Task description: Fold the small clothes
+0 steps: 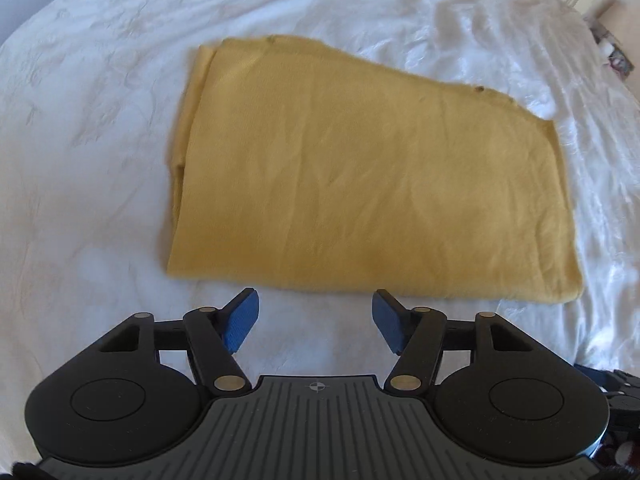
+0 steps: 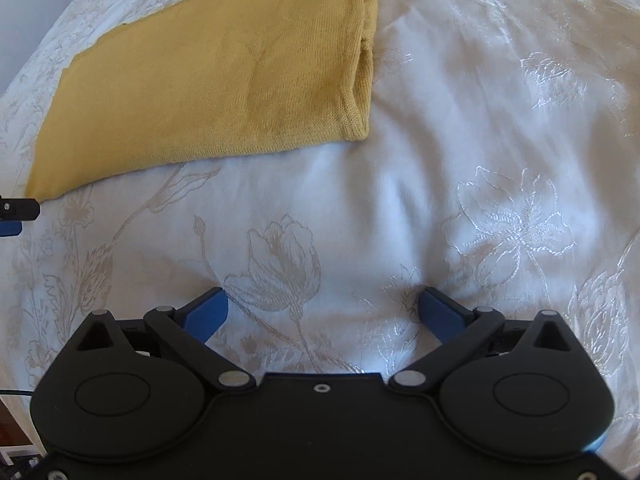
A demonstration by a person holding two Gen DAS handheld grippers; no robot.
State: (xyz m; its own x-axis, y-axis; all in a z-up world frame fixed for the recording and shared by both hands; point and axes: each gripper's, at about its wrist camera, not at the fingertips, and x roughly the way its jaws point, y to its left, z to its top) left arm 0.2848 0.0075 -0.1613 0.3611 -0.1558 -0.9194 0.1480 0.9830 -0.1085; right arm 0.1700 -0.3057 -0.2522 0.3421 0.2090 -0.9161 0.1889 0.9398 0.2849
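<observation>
A mustard-yellow knit garment (image 1: pixel 360 176) lies folded flat on the white bedspread (image 1: pixel 100 160). Its folded layers show along its left edge in the left wrist view. My left gripper (image 1: pixel 316 312) is open and empty, just short of the garment's near edge. In the right wrist view the garment (image 2: pixel 208 76) lies at the upper left, its hemmed corner towards the middle. My right gripper (image 2: pixel 322 308) is open and empty, low over the bare bedspread (image 2: pixel 480 120), well apart from the garment. A tip of the left gripper (image 2: pixel 16 212) shows at the left edge there.
The bedspread is white with embroidered flowers (image 2: pixel 280 264) and soft wrinkles. Furniture and small items (image 1: pixel 616 60) stand beyond the bed's far right edge. A grey surface (image 2: pixel 28 12) lies past the bed at the upper left in the right wrist view.
</observation>
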